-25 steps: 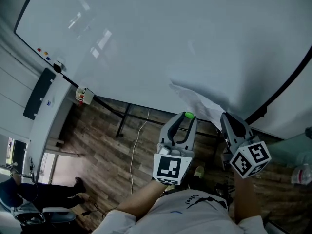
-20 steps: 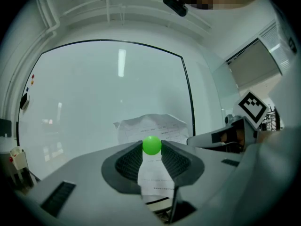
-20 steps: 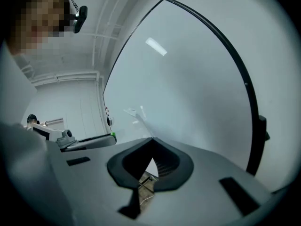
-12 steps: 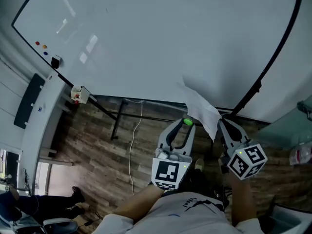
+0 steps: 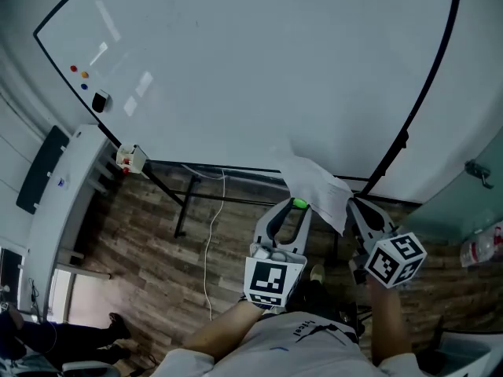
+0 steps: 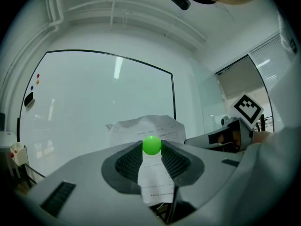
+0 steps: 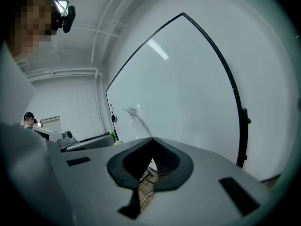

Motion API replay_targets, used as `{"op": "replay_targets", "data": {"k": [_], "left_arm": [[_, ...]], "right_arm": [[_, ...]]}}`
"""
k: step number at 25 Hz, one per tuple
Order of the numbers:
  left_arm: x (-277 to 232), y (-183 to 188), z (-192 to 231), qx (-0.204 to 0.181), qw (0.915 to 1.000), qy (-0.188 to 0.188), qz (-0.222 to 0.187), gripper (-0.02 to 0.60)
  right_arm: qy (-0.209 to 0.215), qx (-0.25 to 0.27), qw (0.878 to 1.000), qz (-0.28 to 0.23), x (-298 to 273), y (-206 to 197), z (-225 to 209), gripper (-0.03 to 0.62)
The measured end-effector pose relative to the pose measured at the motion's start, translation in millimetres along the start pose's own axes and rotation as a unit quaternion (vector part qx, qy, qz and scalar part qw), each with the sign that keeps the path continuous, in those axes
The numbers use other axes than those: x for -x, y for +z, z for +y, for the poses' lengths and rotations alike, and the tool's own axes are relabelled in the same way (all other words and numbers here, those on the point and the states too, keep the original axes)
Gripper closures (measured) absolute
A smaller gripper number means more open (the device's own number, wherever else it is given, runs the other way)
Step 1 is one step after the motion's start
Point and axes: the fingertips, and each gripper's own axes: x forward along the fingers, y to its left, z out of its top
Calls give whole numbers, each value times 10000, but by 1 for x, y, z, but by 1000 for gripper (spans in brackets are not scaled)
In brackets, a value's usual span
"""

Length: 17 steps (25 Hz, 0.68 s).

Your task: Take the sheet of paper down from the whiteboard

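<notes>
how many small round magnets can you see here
4: red magnet, orange magnet and blue magnet clustered near the whiteboard's left edge; green magnet clamped in the left hand-held gripper. Others may be hidden behind the sheet of paper.

White shirt (image 5: 292, 342), grey left gripper (image 5: 294, 205) and right gripper (image 5: 353, 204) (both square-marked)

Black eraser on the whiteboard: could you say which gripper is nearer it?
Left. The left gripper, pinching a green ball, sits below-right of the black eraser; the right gripper, holding the sheet of paper, is farther right.
</notes>
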Motion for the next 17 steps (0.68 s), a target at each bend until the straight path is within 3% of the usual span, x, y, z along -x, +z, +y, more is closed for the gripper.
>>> {"op": "replay_targets", "data": {"k": [17], "left_arm": [[23,14,24,-45,9996,256,-104,449]], "right_arm": [[280,63,9996,-18,-10,6,32,580]]}}
